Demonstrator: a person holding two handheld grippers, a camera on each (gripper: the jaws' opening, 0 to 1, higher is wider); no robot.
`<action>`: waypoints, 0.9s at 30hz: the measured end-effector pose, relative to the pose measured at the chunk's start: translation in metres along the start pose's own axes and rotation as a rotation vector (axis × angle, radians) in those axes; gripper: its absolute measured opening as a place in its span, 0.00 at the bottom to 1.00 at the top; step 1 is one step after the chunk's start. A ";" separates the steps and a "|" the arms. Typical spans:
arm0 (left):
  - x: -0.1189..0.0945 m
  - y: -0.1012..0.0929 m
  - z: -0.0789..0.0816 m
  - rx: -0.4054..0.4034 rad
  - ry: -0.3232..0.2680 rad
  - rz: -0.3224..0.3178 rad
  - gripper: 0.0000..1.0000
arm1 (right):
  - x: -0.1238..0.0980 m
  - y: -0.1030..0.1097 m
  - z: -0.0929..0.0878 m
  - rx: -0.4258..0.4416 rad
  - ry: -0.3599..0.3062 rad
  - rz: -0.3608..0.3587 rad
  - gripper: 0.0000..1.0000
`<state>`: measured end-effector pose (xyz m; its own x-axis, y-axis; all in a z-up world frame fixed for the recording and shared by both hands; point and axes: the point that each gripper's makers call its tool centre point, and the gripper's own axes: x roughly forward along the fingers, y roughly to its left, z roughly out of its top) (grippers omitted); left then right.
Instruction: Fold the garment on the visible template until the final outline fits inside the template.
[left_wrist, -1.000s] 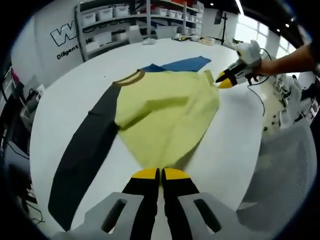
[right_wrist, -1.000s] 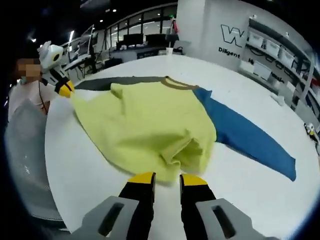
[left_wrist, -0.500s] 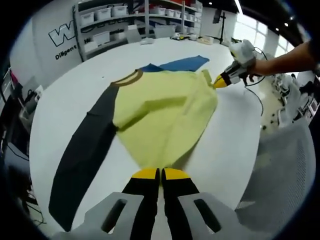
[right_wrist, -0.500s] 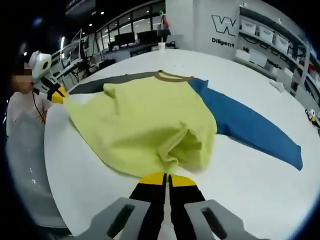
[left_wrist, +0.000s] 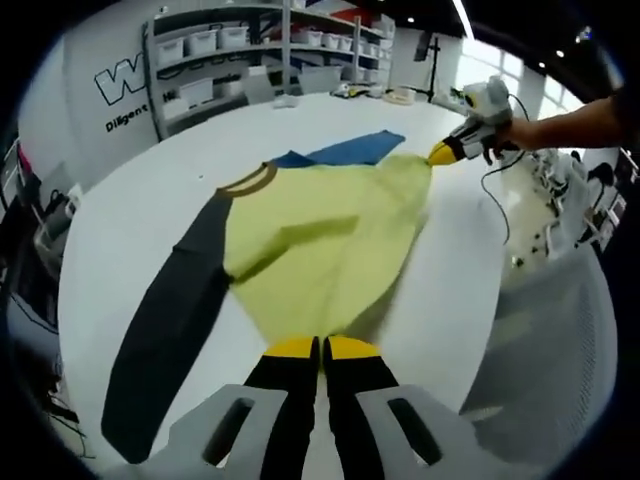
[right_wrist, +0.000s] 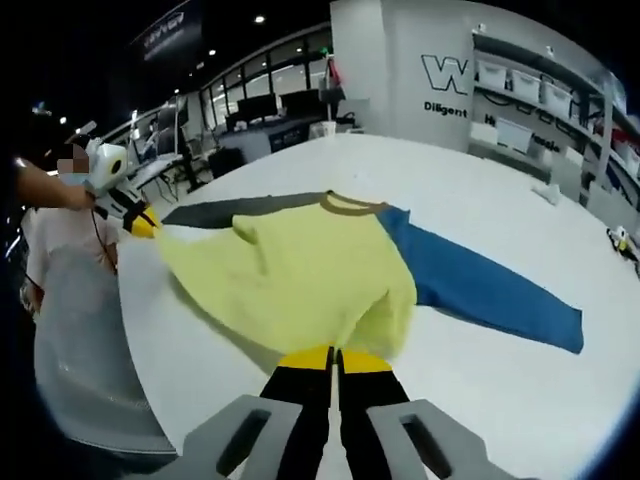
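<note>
Both hand-held grippers are pinching the yellow hem of the garment (left_wrist: 320, 240) lying on the white desk (left_wrist: 140, 180): the left hand-held gripper (left_wrist: 321, 347) and right hand-held gripper (right_wrist: 334, 358), jaws clenched. The right gripper view is revealing the whole blue sleeve (right_wrist: 480, 290); the left gripper view is showing the dark sleeve (left_wrist: 165, 330).

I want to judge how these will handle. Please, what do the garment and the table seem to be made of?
The garment looks like soft matte knit cloth, perhaps cotton jersey: it drapes and creases between the left gripper and the right gripper; its collar may be ribbed. The table looks like a hard, smooth white top with a faint sheen, perhaps laminate; I cannot tell exactly.
</note>
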<state>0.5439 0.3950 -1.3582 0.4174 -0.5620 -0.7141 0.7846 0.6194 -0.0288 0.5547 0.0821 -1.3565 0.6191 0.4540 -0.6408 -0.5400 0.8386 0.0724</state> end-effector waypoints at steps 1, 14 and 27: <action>-0.001 -0.001 0.000 0.004 -0.003 -0.003 0.00 | -0.003 0.001 0.001 0.007 -0.007 0.002 0.00; -0.020 -0.026 -0.012 0.052 -0.026 -0.093 0.00 | -0.049 0.037 -0.035 0.050 0.049 0.053 0.00; -0.017 -0.053 -0.063 0.118 0.088 -0.142 0.00 | -0.039 0.060 -0.115 0.033 0.252 0.067 0.00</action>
<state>0.4663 0.4068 -1.3887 0.2617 -0.5857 -0.7671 0.8832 0.4659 -0.0545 0.4324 0.0802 -1.4148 0.4190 0.4226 -0.8036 -0.5531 0.8207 0.1432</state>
